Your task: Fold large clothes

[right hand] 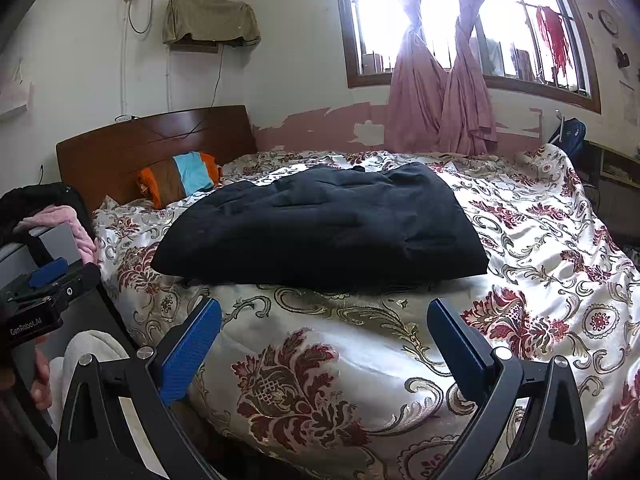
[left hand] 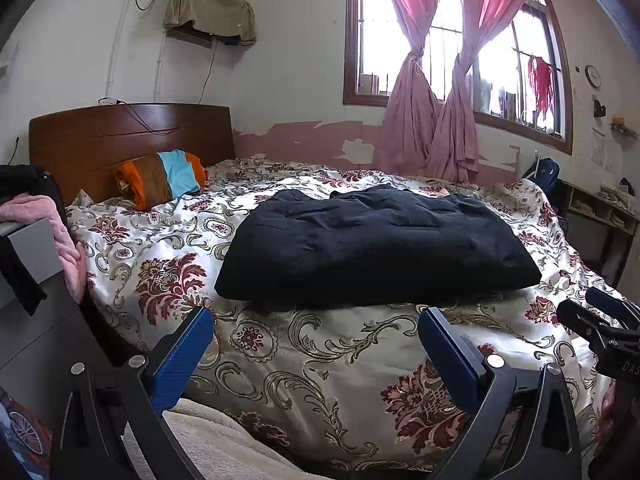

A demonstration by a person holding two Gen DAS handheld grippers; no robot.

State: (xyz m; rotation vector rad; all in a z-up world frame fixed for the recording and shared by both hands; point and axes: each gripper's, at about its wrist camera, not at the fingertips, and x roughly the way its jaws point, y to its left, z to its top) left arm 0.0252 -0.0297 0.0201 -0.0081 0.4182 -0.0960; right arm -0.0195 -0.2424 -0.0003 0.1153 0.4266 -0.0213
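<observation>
A large black garment (left hand: pixel 376 244) lies folded into a flat rectangle in the middle of the bed, on a floral satin bedspread (left hand: pixel 288 360). It also shows in the right wrist view (right hand: pixel 320 228). My left gripper (left hand: pixel 316 316) is open and empty, hovering over the bedspread just short of the garment's near edge. My right gripper (right hand: pixel 324 308) is open and empty, also just short of that near edge. The right gripper's body shows at the right edge of the left wrist view (left hand: pixel 600 320). The left gripper's body shows at the left of the right wrist view (right hand: pixel 44 288).
A striped orange, brown and blue pillow (left hand: pixel 164 178) leans on the wooden headboard (left hand: pixel 120 132). A grey cabinet with pink and black clothes (left hand: pixel 36 236) stands left of the bed. Pink curtains (left hand: pixel 432 120) hang at the window behind. A low shelf (left hand: pixel 600 208) stands at right.
</observation>
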